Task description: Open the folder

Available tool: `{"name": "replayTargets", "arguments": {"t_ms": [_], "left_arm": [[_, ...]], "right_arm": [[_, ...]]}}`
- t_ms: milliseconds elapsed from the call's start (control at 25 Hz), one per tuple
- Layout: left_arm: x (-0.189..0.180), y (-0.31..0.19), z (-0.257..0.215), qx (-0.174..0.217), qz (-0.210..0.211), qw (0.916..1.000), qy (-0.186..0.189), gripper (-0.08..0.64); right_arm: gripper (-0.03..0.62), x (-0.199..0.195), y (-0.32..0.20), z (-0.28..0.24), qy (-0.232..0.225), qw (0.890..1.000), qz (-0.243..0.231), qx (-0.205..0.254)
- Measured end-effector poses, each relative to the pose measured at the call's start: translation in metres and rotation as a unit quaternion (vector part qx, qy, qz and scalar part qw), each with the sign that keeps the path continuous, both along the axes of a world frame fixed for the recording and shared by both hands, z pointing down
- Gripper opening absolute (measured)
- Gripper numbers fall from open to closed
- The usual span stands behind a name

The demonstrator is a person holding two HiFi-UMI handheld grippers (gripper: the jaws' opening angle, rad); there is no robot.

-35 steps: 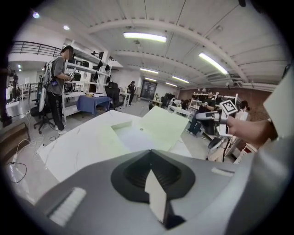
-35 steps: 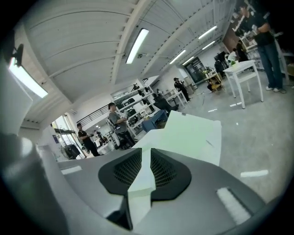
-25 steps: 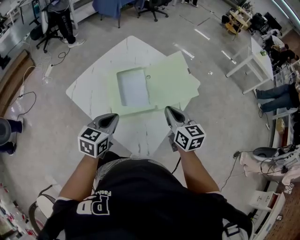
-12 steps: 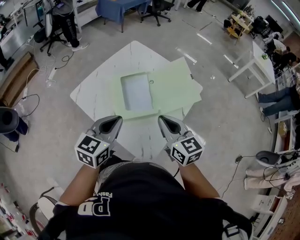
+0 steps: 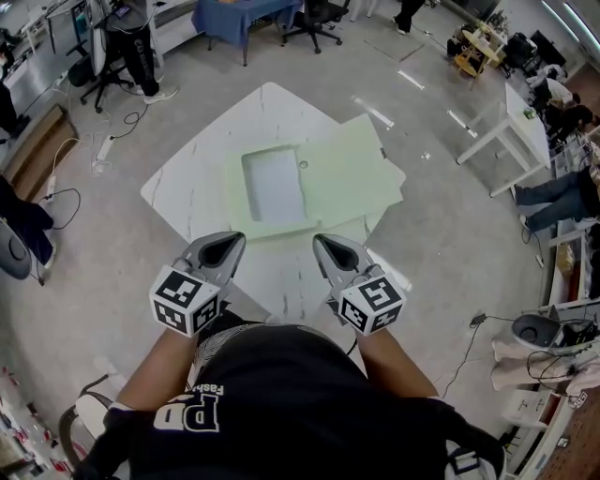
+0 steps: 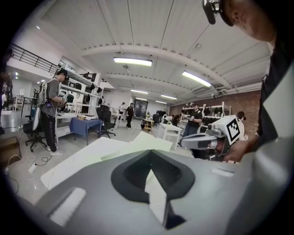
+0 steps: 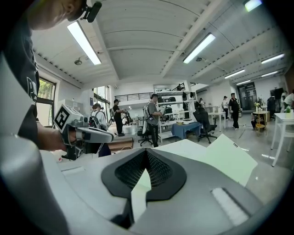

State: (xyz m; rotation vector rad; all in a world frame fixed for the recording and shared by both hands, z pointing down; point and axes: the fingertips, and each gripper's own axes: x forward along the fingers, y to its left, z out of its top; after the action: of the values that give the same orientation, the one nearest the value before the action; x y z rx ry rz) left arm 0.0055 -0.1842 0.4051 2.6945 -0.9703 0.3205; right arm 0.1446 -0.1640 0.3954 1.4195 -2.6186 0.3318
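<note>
A pale green folder (image 5: 347, 178) lies spread open on the white marbled table (image 5: 187, 187), with a white sheet (image 5: 274, 186) on its left half. Both grippers hover side by side over the table's near corner, short of the folder and touching nothing. My left gripper (image 5: 228, 242) is shut with nothing in it, and its own view shows its jaws (image 6: 149, 152) meeting in front of the folder (image 6: 154, 140). My right gripper (image 5: 323, 244) is shut and empty too (image 7: 146, 151), with the folder's right flap (image 7: 225, 156) beyond it.
The table stands alone on a grey floor. A blue-covered table (image 5: 239, 14) and office chairs (image 5: 314, 11) are at the back. A white table (image 5: 511, 117) is at the right. Cables and a power strip (image 5: 101, 142) lie at the left. People stand around the room's edges.
My right gripper has shifted a little to the left and back toward my body. My left gripper has barely moved in the picture. The folder lies as before.
</note>
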Motion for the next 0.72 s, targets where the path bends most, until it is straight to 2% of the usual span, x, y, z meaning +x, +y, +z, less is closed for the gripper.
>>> {"name": "replayTargets", "arguments": {"t_ms": [720], "left_arm": [[-0.0016, -0.0016, -0.0035, 0.006, 0.001, 1.0, -0.005, 0.052]], "right_arm": [[0.0, -0.0032, -0.0027, 0.0003, -0.003, 1.0, -0.001, -0.001]]}}
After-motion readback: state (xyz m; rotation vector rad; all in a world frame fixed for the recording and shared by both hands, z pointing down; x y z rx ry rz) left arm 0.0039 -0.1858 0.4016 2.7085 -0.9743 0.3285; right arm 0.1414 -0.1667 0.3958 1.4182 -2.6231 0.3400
